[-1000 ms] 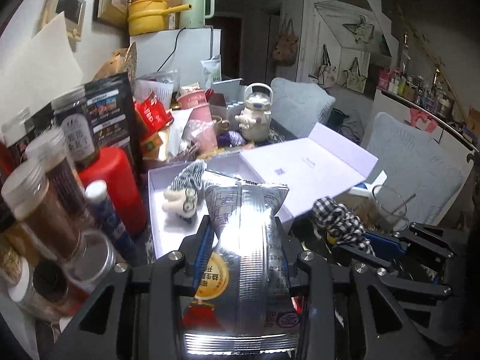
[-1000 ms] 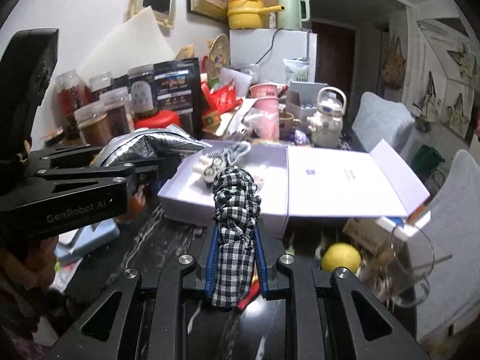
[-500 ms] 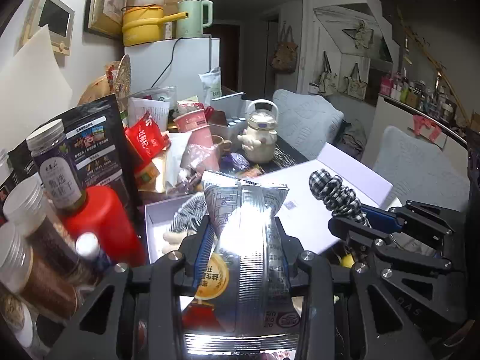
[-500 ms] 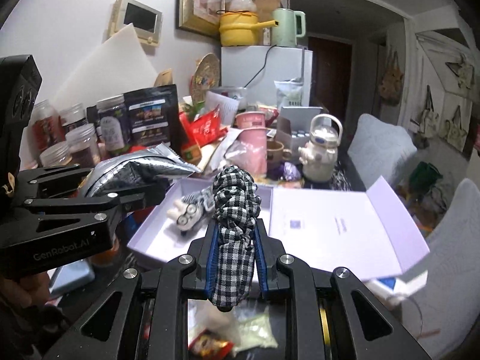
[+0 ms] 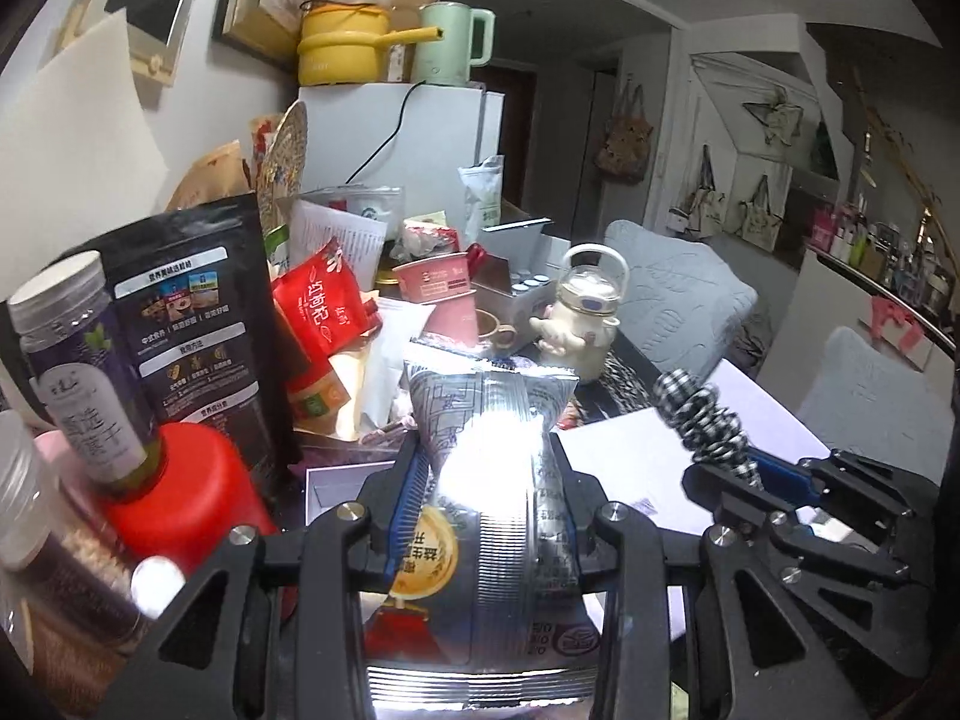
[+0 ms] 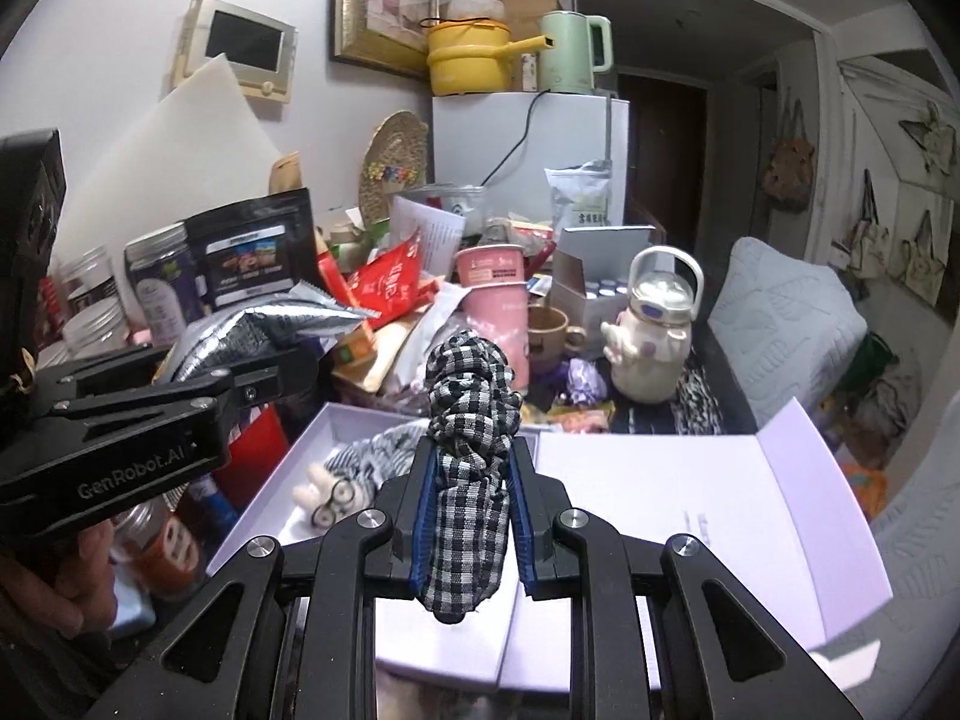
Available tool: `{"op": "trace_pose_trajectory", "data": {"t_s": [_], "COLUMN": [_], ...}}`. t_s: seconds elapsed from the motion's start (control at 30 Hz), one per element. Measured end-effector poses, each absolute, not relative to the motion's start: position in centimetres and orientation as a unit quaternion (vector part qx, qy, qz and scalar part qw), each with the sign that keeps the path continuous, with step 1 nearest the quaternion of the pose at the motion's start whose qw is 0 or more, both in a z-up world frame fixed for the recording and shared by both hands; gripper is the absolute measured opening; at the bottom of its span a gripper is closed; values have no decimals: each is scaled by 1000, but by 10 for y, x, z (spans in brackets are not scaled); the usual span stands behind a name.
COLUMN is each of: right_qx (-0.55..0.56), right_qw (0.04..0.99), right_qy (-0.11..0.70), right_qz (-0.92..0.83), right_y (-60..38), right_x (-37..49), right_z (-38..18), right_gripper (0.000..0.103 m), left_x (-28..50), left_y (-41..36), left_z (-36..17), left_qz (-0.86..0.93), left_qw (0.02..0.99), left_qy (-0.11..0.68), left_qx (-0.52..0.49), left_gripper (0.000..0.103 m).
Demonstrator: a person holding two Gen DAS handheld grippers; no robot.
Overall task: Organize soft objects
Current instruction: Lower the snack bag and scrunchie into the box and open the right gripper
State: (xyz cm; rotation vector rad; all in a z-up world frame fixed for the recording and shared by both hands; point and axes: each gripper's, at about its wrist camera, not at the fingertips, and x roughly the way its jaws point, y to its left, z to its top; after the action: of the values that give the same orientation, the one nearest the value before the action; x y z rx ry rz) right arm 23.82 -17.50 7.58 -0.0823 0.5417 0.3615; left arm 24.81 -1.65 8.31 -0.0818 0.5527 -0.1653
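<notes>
My left gripper is shut on a silver foil snack bag and holds it up above the table; the bag also shows in the right wrist view. My right gripper is shut on a black-and-white checked cloth bundle, held over the open lilac box; the bundle also shows in the left wrist view. A striped plush toy with glasses lies in the box. The box lid lies flat to the right.
Jars, a red container, a black pouch and red packets crowd the left. A pink cup, a mug and a cream kettle-shaped bottle stand behind the box. Grey chairs are at the right.
Both grippers have risen with their loads. The right gripper has moved forward, so the checked bundle is now over the box. The box looks lower in both views.
</notes>
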Motion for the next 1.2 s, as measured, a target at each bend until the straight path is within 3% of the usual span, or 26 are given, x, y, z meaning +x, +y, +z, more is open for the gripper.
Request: {"op": "trace_pose_trajectory", "data": {"t_s": [0.57, 1.2], "right_qx": [-20, -22], "right_qw": [915, 886], "right_qy": [354, 426], "right_qz": [192, 181], "right_y": [-153, -148], "right_x": [316, 336], "right_z": [23, -25], "right_gripper": [22, 24], "left_x": [304, 329], "left_y": [3, -3], "left_z": [22, -22], "left_qz": [-49, -30], "left_qw": [931, 899], "left_qy": [360, 435], "left_qx": [-44, -33], "left_gripper": [37, 37]}}
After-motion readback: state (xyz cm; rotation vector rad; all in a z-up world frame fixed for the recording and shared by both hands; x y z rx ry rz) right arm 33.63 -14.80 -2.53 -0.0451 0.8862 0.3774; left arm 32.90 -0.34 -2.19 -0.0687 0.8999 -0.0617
